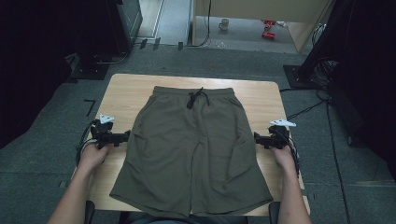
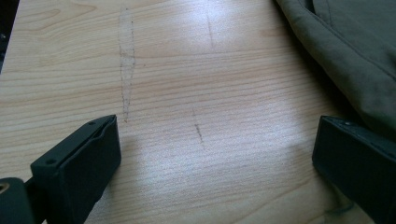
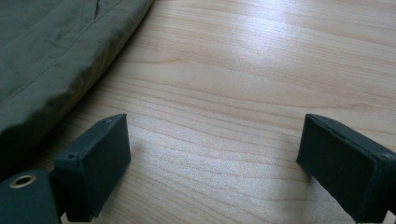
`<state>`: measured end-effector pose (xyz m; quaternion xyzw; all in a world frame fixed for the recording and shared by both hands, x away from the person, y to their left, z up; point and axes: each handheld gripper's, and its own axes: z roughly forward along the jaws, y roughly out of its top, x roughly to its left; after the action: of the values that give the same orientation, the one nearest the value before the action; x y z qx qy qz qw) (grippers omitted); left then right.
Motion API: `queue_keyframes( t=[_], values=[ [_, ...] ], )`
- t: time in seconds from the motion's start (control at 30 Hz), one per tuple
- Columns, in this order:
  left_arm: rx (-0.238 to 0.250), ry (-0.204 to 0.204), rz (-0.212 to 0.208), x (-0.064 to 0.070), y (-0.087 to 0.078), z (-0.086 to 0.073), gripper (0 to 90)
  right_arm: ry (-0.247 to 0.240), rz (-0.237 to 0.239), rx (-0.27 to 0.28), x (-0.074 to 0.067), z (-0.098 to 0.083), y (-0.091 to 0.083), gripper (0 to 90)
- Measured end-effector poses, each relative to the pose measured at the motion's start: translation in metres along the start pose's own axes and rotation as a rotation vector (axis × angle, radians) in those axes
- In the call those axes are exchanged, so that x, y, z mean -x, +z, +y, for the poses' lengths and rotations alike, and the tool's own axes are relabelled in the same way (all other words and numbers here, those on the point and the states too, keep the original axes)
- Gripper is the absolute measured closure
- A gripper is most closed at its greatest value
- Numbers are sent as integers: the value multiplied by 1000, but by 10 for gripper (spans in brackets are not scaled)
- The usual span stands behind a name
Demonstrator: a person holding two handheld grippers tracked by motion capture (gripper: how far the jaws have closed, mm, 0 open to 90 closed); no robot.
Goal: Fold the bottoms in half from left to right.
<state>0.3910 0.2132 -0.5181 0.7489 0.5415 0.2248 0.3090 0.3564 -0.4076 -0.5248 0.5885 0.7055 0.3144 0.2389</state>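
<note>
Olive shorts [image 1: 194, 149] flat on wooden table [image 1: 126, 93], drawstring waist far side.
Left gripper [image 1: 125, 136] and right gripper [image 1: 257, 137] flank soft matte fabric, both released, nothing between jaws.

No readable text, label, brand, number or sign anywhere.

light: dim room | glare: soft sheen on table [image 2: 219, 56] | focus: jaws slightly soft

The high view looks forward and down from above the person's side onto the whole wooden table [image 1: 126, 93]. Each gripper view skims close over the tabletop, sharing an edge of the olive shorts [image 1: 194, 149] with it.
</note>
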Motion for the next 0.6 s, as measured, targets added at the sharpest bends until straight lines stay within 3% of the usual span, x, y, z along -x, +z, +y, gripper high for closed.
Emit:
queue_keyframes(
  t=[0.17, 0.27, 0.6],
  values=[
    [0, -9, 9, 1, -1, -1, 10, 15, -15, -2, 0, -1, -1, 71],
    [0, -13, 12, 1, -1, -1, 10, 57, -61, -14, -2, -3, -2, 22],
    [1, -9, 9, 1, -1, -1, 10, 56, -59, -22, -4, -1, 0, 0]
  ],
)
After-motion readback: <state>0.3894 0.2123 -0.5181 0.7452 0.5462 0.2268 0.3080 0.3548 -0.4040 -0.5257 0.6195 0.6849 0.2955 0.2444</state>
